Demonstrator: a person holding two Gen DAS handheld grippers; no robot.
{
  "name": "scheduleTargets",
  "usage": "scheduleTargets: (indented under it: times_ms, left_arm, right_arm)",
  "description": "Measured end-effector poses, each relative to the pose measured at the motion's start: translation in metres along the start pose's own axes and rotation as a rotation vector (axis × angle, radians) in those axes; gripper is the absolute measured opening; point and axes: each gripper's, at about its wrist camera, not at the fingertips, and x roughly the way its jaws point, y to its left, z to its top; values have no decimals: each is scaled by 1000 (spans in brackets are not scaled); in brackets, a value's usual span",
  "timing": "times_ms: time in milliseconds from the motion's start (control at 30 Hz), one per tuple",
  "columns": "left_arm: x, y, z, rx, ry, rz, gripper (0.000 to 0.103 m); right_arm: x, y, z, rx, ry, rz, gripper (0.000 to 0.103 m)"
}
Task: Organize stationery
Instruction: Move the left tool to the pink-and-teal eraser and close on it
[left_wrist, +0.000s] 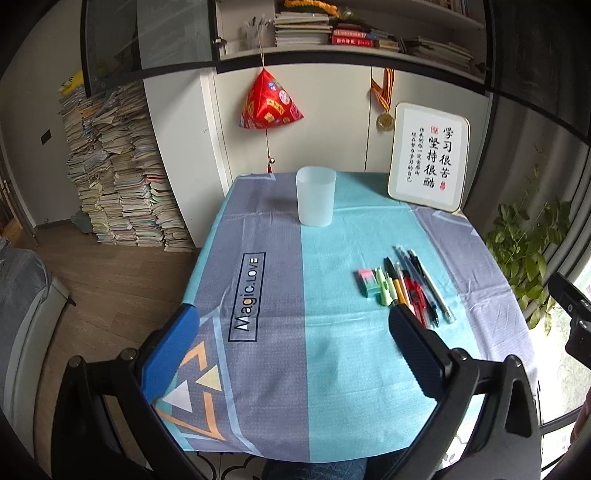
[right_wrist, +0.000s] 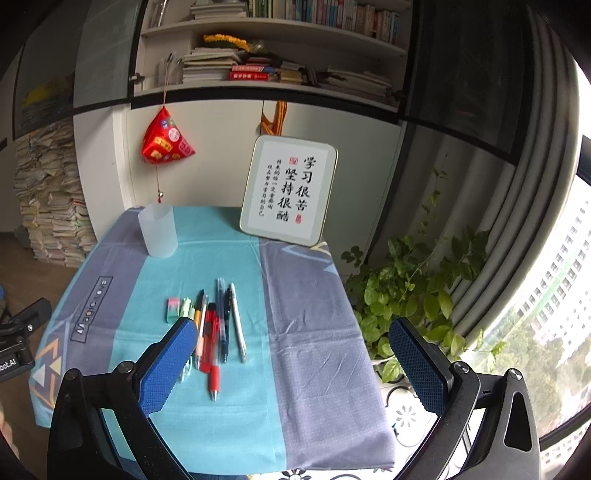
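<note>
The desk (left_wrist: 332, 369) wears a blue and grey cloth and fills the ground ahead of both tools. Behind it a shelf (right_wrist: 258, 85) of books tops white cupboard doors, and a tall paper stack (left_wrist: 122, 177) stands on the floor, far left of the left hand-held gripper (left_wrist: 291, 347). A plant (right_wrist: 413, 295) crowds the desk's edge, just beyond the right hand-held gripper (right_wrist: 291, 354) and to its right. A framed sign (right_wrist: 290, 190) leans at the far edge, ahead of that tool, with a red pouch (left_wrist: 269, 101) hanging off to the left. The cup (left_wrist: 316, 195) stands upright and empty, straight ahead of the left tool and well apart from it. The pens (right_wrist: 219, 325) lie side by side ahead of the right tool, their near ends partly hidden by its left finger (right_wrist: 170, 365); an eraser (right_wrist: 172, 310) sits just left of them. Both tools hover with jaws wide apart, holding nothing.
</note>
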Motion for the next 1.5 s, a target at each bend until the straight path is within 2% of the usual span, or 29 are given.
scheduleTargets:
  times_ms: [100, 267, 333, 400, 600, 733, 900, 1033, 1233, 1500]
  left_arm:
    - [31, -3, -8, 6, 65, 6, 102]
    - [69, -2, -17, -10, 102, 49, 101]
    - [77, -1, -22, -34, 86, 28, 102]
    - [89, -4, -22, -31, 108, 16, 101]
    - [119, -19, -19, -3, 129, -12, 101]
    - [134, -30, -15, 16, 136, -62, 101]
    - [154, -42, -7, 35, 145, -62, 102]
    - [170, -48, -3, 20, 193, -107, 102]
    - [181, -61, 1, 55, 187, -53, 102]
    - [194, -54, 9, -43, 211, -61, 102]
  right_arm:
    - [25, -3, -7, 21, 42, -10, 103]
    - [66, -8, -18, 51, 124, 47, 103]
    - [81, -6, -25, 50, 160, 69, 103]
    - [97, -1, -31, 35, 190, 75, 103]
    - [130, 8, -43, 6, 241, 47, 103]
    - [136, 3, -44, 20, 239, 48, 103]
    - [134, -6, -40, 41, 229, 43, 103]
    - [128, -9, -38, 39, 212, 30, 103]
    - [113, -12, -38, 47, 170, 26, 103]
    - [101, -9, -38, 23, 141, 7, 103]
